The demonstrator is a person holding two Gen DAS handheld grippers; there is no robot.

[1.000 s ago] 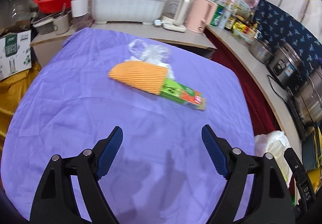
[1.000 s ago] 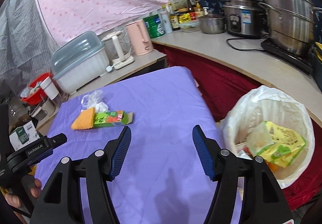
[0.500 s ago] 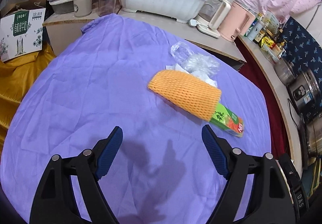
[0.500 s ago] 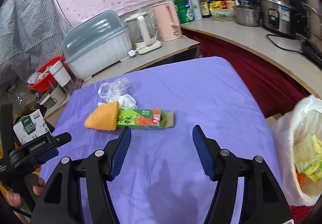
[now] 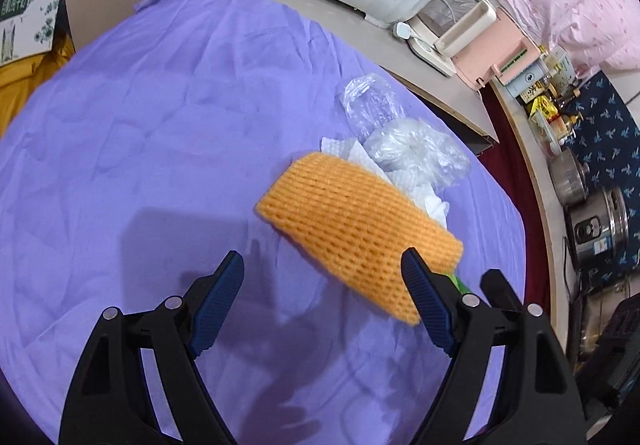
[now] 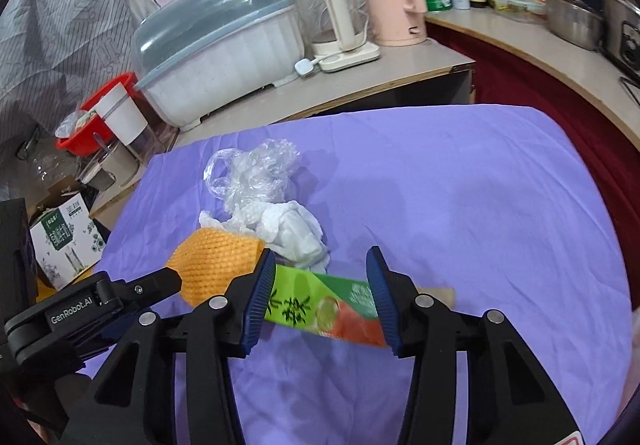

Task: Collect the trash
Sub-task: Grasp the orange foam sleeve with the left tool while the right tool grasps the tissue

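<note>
On the purple tablecloth [image 5: 160,125] lies a small heap of trash. An orange foam net [image 5: 360,229] covers one end of a green drink carton [image 6: 320,309]. Behind them sit a crumpled white tissue [image 6: 292,229] and a clear plastic bag [image 6: 252,173]. My left gripper [image 5: 322,269] hangs open just short of the net [image 6: 216,265], its right finger overlapping the net's near end. My right gripper [image 6: 320,261] straddles the carton; its jaws are closing, the carton lies between them, and the pads do not visibly press on it.
Behind the table a counter holds a lidded white dish box [image 6: 216,45], a glass kettle [image 6: 340,25] and a pink kettle [image 6: 396,1]. A red basin [image 6: 88,121] and a cardboard box [image 6: 64,241] stand at the left. A rice cooker [image 5: 596,229] is at the right.
Both grippers have come forward and down toward the trash heap. The right jaws have narrowed around the carton. The white bin bag has left the right wrist view.
</note>
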